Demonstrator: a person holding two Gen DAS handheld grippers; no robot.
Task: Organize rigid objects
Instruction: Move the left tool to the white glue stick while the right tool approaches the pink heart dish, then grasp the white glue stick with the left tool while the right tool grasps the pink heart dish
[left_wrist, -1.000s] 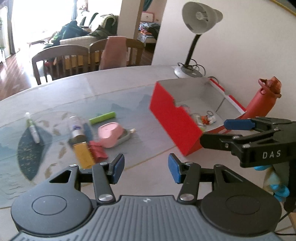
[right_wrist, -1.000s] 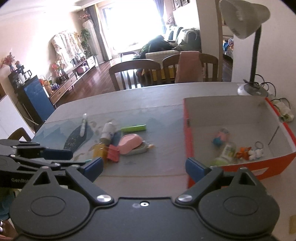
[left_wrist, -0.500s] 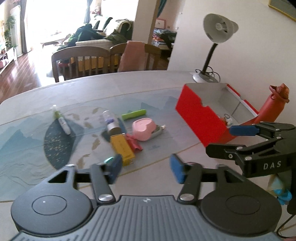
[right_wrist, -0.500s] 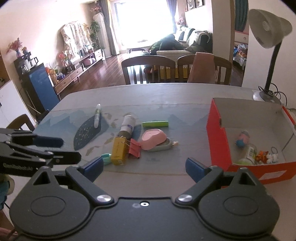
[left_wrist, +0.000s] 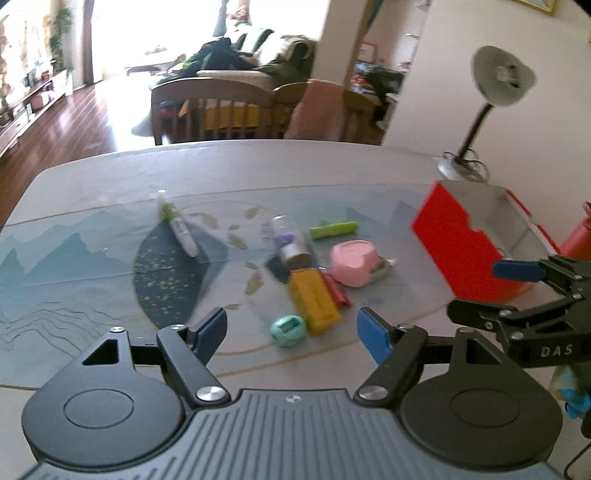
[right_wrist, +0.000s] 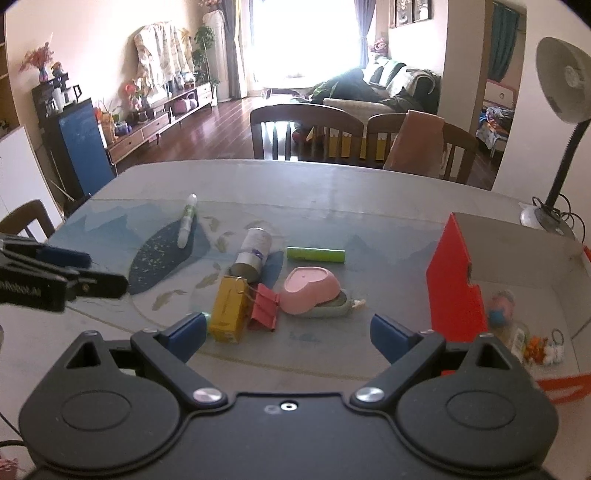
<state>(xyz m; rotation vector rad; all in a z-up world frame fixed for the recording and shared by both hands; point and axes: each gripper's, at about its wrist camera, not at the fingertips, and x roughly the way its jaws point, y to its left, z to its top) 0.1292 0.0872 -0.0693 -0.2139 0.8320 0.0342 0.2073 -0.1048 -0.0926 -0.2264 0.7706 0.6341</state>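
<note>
We held both grippers above the near edge of the counter (right_wrist: 332, 192), tilted down toward the loose things. The left gripper (left_wrist: 291, 330) had just been opening its jaws, and they stood apart with nothing between them; the small teal egg-shaped piece (left_wrist: 287, 329) and the yellow box (left_wrist: 313, 301) lay on the counter just beyond its fingertips, which suggests, in our judgement, a pick from that cluster. The right gripper (right_wrist: 288, 332) stood wide apart too, empty, aimed at the same heap.

The objects still to be sorted lay mid-counter: the yellow box touching a red binder clip (right_wrist: 264, 306), a pink heart-shaped dish (right_wrist: 310, 290) resting on a grey piece, a metal-capped bottle (right_wrist: 253, 254), a green tube (right_wrist: 316, 254) and a white pen (right_wrist: 187, 220) farther out. The red box (right_wrist: 454, 288) stood to the right, with a few small toys already inside, so we took it as the destination.

A desk lamp (right_wrist: 561, 122) stood behind the box, chairs beyond the counter. Crowding was the hindrance: box, clip and dish lay packed together, so closing on one could nudge its neighbours.
</note>
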